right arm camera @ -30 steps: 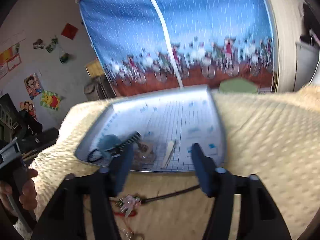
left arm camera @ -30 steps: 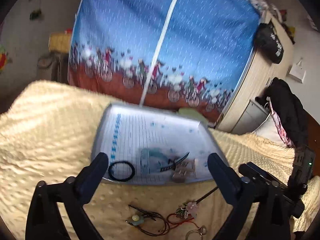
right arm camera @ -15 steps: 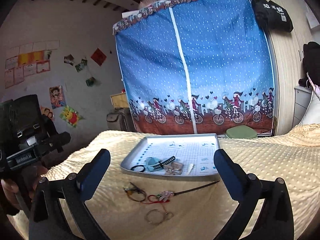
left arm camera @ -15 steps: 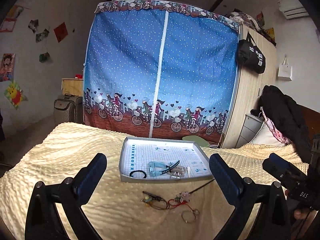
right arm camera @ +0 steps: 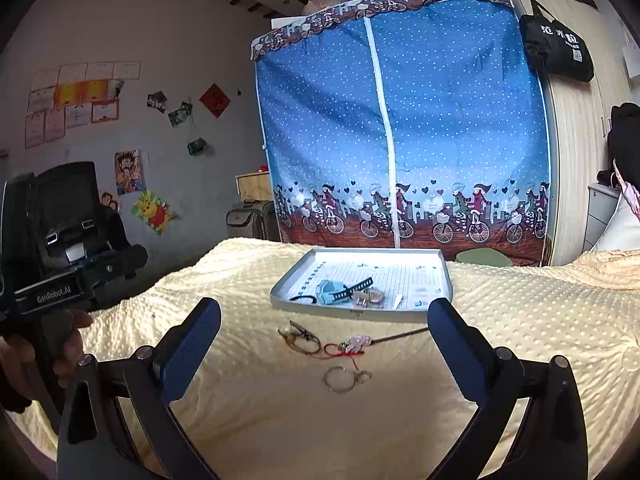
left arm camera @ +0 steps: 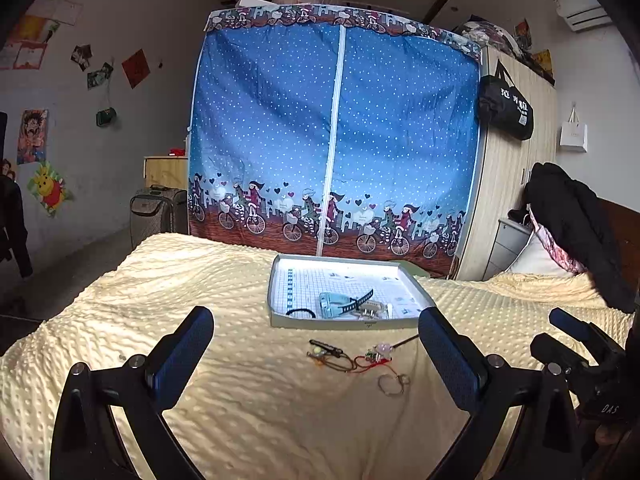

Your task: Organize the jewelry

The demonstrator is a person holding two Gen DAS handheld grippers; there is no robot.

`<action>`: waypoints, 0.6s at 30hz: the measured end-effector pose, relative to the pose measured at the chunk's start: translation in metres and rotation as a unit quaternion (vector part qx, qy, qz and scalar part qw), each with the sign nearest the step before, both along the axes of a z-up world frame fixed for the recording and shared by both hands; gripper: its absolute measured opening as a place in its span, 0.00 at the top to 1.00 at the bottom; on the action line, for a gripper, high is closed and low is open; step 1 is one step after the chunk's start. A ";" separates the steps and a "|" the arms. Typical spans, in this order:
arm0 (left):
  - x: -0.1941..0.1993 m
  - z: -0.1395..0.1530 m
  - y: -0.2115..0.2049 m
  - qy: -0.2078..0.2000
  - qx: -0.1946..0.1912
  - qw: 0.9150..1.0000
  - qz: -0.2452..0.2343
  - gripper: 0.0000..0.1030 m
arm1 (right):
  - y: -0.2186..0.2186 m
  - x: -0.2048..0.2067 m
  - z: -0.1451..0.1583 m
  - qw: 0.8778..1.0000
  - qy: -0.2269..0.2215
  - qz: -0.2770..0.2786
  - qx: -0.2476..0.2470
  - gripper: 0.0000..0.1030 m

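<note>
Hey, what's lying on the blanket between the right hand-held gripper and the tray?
In the right wrist view, loose jewelry: a dark cord necklace, a red-cord charm and a ring lie between the open right hand-held gripper and the tray.

A tray point(left arm camera: 276, 300) lies on the bed point(left arm camera: 120, 300); loose jewelry point(left arm camera: 352, 360) lies before it.

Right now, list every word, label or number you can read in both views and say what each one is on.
"GenRobot.AI": on the body of the left gripper, seen from the right wrist.
"DAS": on the body of the right gripper, seen from the left wrist.
Black bag on the wardrobe: white characters and a square code, not legible to me.
Tray liner print: too small.
Wall posters: blurred.
</note>
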State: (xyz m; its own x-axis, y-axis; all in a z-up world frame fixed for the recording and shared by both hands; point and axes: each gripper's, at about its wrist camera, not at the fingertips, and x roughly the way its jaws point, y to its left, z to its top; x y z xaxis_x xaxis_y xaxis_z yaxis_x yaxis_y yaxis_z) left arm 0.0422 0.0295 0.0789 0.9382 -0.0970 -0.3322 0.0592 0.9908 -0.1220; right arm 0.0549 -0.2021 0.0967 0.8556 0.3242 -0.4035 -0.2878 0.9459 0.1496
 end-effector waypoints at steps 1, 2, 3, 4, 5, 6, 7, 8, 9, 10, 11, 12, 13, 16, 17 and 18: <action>-0.001 -0.002 0.000 0.003 0.001 1.000 0.001 0.00 | 0.001 -0.004 -0.003 1.000 0.002 0.000 -0.005 0.01; -0.003 -0.006 -0.001 0.006 0.003 1.000 0.001 0.00 | 0.001 -0.005 -0.005 1.000 0.003 0.001 -0.007 0.01; -0.004 -0.010 -0.001 0.012 0.006 1.000 0.000 0.00 | 0.001 -0.007 -0.009 1.000 0.009 0.002 -0.010 0.01; -0.005 -0.014 -0.002 0.018 0.010 1.000 -0.002 0.00 | 0.000 -0.009 -0.011 1.000 0.013 0.004 -0.012 0.01; -0.005 -0.018 -0.002 0.026 0.015 1.000 -0.004 0.00 | 0.000 -0.009 -0.012 1.000 0.016 0.005 -0.014 0.01; -0.005 -0.021 -0.002 0.032 0.017 0.999 -0.005 0.00 | 0.000 -0.009 -0.014 1.000 0.020 0.007 -0.018 0.01; -0.004 -0.024 -0.002 0.039 0.020 0.999 -0.007 0.00 | -0.001 -0.009 -0.015 1.000 0.021 0.008 -0.021 0.01; -0.003 -0.027 -0.003 0.045 0.022 0.999 -0.007 0.00 | -0.001 -0.009 -0.016 0.999 0.022 0.009 -0.024 0.01; -0.003 -0.030 -0.003 0.051 0.025 0.998 -0.008 0.00 | -0.002 -0.008 -0.017 0.999 0.024 0.009 -0.026 0.01; -0.003 -0.033 -0.005 0.057 0.028 0.998 -0.008 0.00 | -0.003 -0.006 -0.018 0.999 0.029 0.008 -0.028 0.01; -0.003 -0.036 -0.006 0.062 0.031 0.998 -0.008 0.00 | -0.003 -0.004 -0.019 0.999 0.033 0.008 -0.029 0.01; -0.002 -0.039 -0.006 0.067 0.034 0.997 -0.008 0.00 | -0.003 -0.003 -0.021 0.999 0.039 0.009 -0.029 0.01; -0.002 -0.041 -0.007 0.073 0.036 0.997 -0.007 0.00 | -0.003 -0.001 -0.024 0.998 0.048 0.009 -0.029 0.01; 0.000 -0.049 -0.010 0.090 0.042 0.995 -0.001 0.00 | -0.002 0.006 -0.034 0.997 0.073 0.016 -0.034 0.01; 0.001 -0.051 -0.011 0.094 0.045 0.995 0.001 0.00 | -0.001 0.008 -0.038 0.996 0.082 0.018 -0.033 0.01; 0.001 -0.053 -0.011 0.098 0.046 0.994 0.003 0.00 | 0.000 0.010 -0.042 0.995 0.093 0.020 -0.033 0.01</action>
